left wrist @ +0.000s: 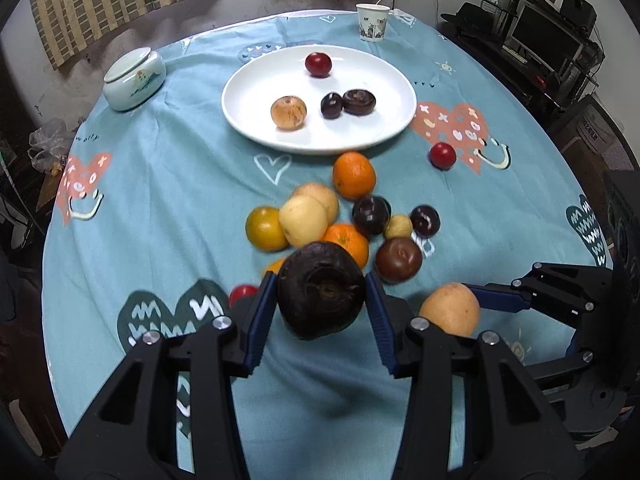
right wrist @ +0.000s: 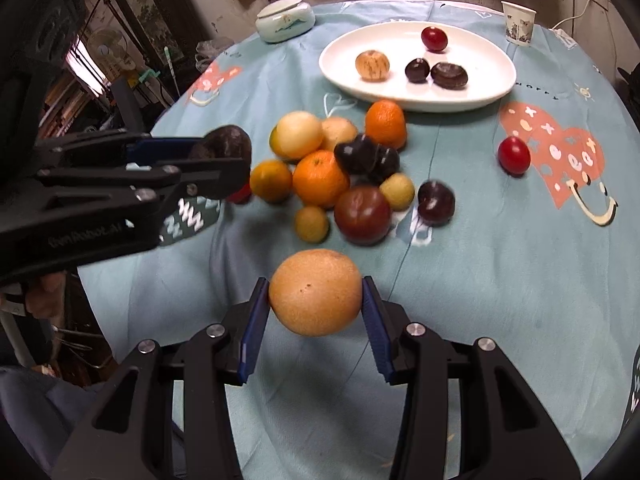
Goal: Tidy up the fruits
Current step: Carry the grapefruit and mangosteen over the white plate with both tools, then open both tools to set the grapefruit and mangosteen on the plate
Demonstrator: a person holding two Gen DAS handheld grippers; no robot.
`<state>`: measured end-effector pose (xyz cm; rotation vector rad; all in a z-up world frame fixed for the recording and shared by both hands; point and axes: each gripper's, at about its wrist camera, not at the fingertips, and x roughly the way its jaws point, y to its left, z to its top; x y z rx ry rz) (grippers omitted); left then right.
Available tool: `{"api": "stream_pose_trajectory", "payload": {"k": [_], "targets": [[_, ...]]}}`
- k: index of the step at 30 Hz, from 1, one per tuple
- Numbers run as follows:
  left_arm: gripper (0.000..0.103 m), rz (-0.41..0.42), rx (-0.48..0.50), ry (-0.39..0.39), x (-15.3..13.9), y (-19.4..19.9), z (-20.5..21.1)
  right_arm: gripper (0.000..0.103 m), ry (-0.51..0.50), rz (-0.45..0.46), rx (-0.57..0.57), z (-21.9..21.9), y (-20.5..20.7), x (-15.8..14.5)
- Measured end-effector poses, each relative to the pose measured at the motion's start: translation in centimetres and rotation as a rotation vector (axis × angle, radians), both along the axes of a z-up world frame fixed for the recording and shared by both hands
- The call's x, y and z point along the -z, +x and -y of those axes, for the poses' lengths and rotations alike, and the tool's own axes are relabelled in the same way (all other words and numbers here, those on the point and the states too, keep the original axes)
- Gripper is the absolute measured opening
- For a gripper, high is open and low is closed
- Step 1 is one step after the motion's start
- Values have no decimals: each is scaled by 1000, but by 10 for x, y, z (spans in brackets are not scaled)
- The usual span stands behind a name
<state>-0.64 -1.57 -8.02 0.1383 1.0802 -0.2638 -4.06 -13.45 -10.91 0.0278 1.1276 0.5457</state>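
- the left gripper is clamped on a big dark fruit, its blue pads pressed against both sides, and the fruit hangs clear of the bench.
- the right gripper is clamped the same way on a pale orange fruit, also lifted off the cloth.
- the white plate sits at the far side of the bench and already carries 4 fruits: a red one, a tan one and 2 dark ones.
- the step in hand looks like carrying both held fruits over to the plate; the loose pile of oranges, yellow fruits and plums lies between the grippers and the plate.
- to do it well, keep both fruits high enough to pass over the pile, since a brush could send round fruit rolling off toward the bench edge.
- aim for bare plate: the near-left area in front of the tan fruit looks free, as does the far left.
- bring 1 gripper in at a time so the 2 do not crowd each other above the plate.
- lower until the fruit touches the plate before letting the pads part; a drop on the smooth surface would likely make it roll into the others.
- a lone red fruit sits apart to the right, near the plate rim, and is worth avoiding on the right gripper's path.
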Motion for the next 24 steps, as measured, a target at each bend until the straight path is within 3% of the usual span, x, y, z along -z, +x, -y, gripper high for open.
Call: {"api": "stream_pose_trajectory", "payload": {"k": [11,24], "targets": [[45,120,-12,-16,-36,99,12,46,-11,159,66,29,100,-50],[45,74,-60,23,-7,208,23,46,-61,178,133,34,217,-32]]}}
